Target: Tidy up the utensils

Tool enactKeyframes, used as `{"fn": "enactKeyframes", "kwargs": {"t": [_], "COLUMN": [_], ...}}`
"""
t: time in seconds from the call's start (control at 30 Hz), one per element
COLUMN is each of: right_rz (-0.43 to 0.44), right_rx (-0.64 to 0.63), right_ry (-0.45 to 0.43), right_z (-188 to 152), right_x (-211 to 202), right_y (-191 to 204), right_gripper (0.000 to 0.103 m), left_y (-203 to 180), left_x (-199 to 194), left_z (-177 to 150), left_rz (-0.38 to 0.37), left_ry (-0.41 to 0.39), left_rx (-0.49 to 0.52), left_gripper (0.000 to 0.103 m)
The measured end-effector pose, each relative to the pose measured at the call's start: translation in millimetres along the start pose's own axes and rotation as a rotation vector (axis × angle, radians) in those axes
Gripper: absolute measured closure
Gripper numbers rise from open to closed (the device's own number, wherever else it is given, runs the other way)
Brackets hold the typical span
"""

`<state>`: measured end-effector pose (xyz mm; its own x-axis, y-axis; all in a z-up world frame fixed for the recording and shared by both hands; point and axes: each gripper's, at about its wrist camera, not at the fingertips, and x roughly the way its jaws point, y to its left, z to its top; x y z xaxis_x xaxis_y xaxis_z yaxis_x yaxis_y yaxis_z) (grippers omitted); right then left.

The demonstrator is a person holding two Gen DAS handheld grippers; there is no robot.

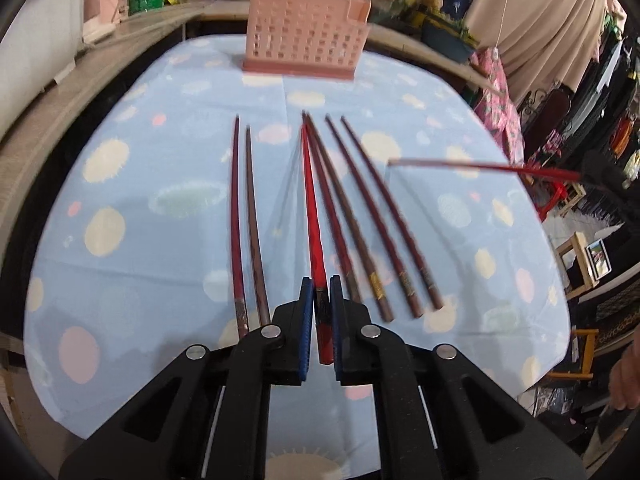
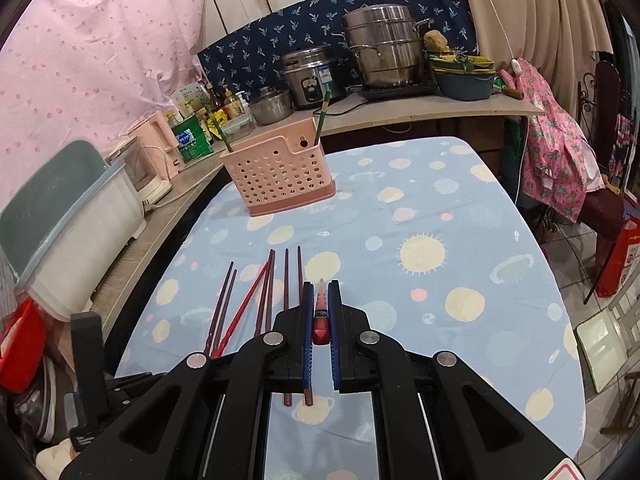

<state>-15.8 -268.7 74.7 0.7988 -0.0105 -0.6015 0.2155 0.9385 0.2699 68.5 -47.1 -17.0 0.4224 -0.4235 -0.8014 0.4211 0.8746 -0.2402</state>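
Both the left gripper (image 1: 321, 296) and the right gripper (image 2: 321, 300) are clamped near the thick end of a red chopstick (image 1: 314, 216), so each long stick can swing and miss the pink holder (image 1: 304, 40).

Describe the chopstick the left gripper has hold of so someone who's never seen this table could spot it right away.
Start at the pink perforated holder at the far end of the table's blue spotted cloth; nearer than it lies a row of dark brown chopsticks. The one in question is the bright red chopstick in the middle of that row, its thick end pinched in the left gripper. Its vivid red sets it apart from the brown ones.
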Motion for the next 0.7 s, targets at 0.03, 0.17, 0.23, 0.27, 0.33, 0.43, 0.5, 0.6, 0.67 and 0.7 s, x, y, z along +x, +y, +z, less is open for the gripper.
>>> {"fn": "enactKeyframes", "kwargs": {"t": [0.03, 0.17, 0.23, 0.27, 0.33, 0.43, 0.5, 0.6, 0.67, 0.7], "right_rz": [-0.001, 0.006, 0.007, 0.005, 0.001, -0.013, -0.003, -0.004, 0.009, 0.014], "right_rx": [-0.003, -0.017, -0.029, -0.037, -0.054, -0.063, -0.054, -0.059, -0.045, -0.036], "right_ry": [-0.015, -0.08, -0.116, -0.133, -0.161, -0.182, -0.182, -0.172, -0.154, -0.144], "right_z": [6, 36, 51, 59, 74, 90, 92, 83, 75, 70], "right_x": [-2, -12, -16, -17, -17, -12, -12, -15, -15, -16], "right_y": [1, 4, 7, 9, 14, 17, 17, 18, 16, 15], "right_gripper": [0.096, 0.096, 0.096, 0.096, 0.096, 0.096, 0.096, 0.096, 0.096, 0.096], "left_y": [0, 1, 3, 4, 3, 2, 3, 5, 3, 1], "left_x": [-10, -49, -65, -74, -87, -101, -105, -94, -76, -66], "left_z": [7, 44, 65, 78, 99, 125, 130, 118, 98, 88], "left_rz": [0.0, 0.001, 0.005, -0.001, 0.006, 0.033, 0.052, 0.04, 0.032, 0.027], "left_ry": [-0.025, -0.126, -0.169, -0.2, -0.243, -0.3, -0.309, -0.26, -0.196, -0.167], "left_rx": [-0.004, -0.025, -0.033, -0.033, -0.028, -0.006, 0.006, 0.03, 0.053, 0.06], "left_gripper": [0.095, 0.103, 0.103, 0.103, 0.103, 0.103, 0.103, 0.102, 0.098, 0.095]}}
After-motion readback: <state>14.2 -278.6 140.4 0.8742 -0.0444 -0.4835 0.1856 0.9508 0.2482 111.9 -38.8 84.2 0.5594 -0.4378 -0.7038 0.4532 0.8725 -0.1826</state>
